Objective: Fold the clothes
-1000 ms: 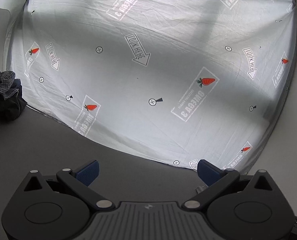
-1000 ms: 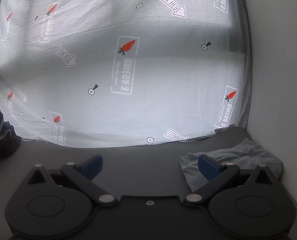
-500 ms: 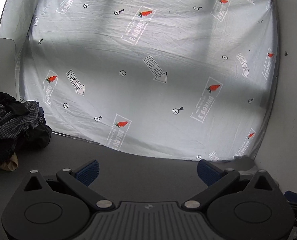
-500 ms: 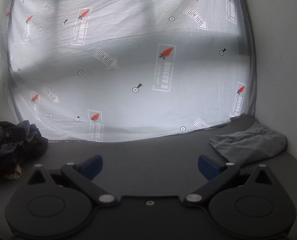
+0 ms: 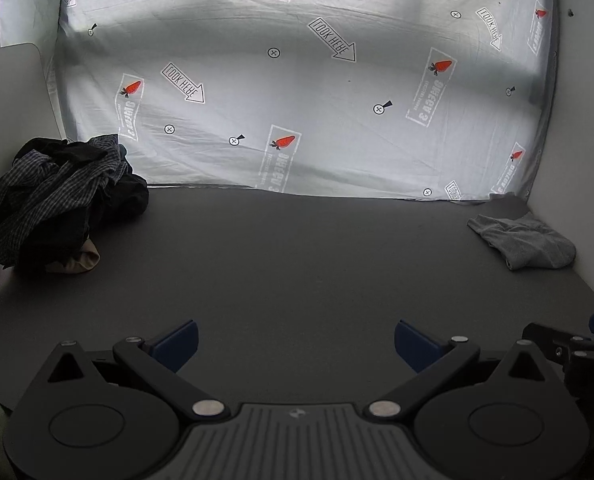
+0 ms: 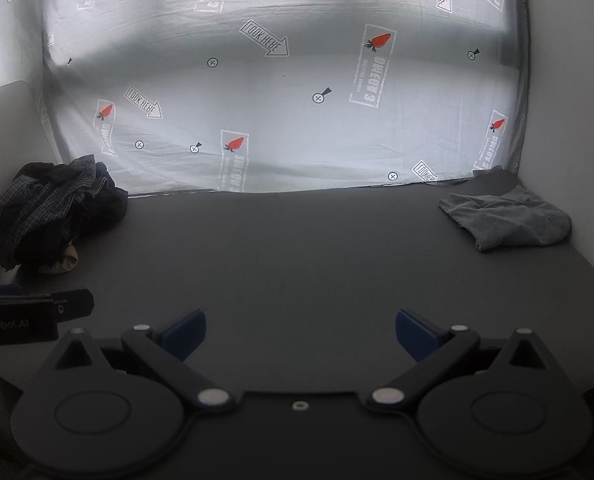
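A heap of dark clothes [image 5: 61, 196] with a checked shirt on top lies at the far left of the dark grey table [image 5: 297, 264]; the same heap of dark clothes [image 6: 53, 208] shows in the right wrist view. A folded grey garment [image 5: 525, 242] rests at the far right corner, and the right wrist view has that grey garment [image 6: 505, 220] too. My left gripper [image 5: 295, 342] hangs open over the near table, holding nothing. My right gripper [image 6: 301, 334] is open and empty as well, side by side with the left one.
A printed white sheet [image 5: 297, 92] with carrots and arrows hangs behind the table. A white wall [image 5: 577, 160] closes the right side. A pale flat panel [image 5: 9, 100] stands at the far left. The left gripper's body [image 6: 25, 312] pokes into the right wrist view.
Both grippers have pulled back and tilted down from the sheet. The table, the clothes heap and the grey garment have come fully into view. Both stay open.
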The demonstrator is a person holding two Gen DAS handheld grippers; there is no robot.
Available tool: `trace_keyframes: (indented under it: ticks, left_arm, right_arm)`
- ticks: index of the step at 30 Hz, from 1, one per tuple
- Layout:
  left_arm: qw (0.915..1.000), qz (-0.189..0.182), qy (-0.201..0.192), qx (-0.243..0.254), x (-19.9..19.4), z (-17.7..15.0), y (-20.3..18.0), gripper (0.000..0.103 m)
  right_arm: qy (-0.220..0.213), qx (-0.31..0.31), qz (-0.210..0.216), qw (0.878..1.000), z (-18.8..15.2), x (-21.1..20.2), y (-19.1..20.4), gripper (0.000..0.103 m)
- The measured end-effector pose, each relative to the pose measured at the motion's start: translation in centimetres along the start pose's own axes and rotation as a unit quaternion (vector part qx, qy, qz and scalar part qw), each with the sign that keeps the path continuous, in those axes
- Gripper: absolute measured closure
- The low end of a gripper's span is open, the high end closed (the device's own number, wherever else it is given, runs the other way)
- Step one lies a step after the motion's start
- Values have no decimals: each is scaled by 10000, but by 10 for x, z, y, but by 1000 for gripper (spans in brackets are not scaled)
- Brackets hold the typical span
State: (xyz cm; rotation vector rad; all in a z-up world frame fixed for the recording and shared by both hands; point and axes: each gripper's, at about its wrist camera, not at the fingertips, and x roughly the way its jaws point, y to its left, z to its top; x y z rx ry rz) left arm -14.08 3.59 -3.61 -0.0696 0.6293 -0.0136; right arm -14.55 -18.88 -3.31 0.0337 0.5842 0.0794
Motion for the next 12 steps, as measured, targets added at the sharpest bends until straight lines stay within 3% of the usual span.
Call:
trace_keyframes:
  ticks: [12]
  left_arm:
    - [9997,210,110,-17,-15,-16,21,0]
  right_arm:
    - [216,-192,-41,9996,-21,-9,22,1]
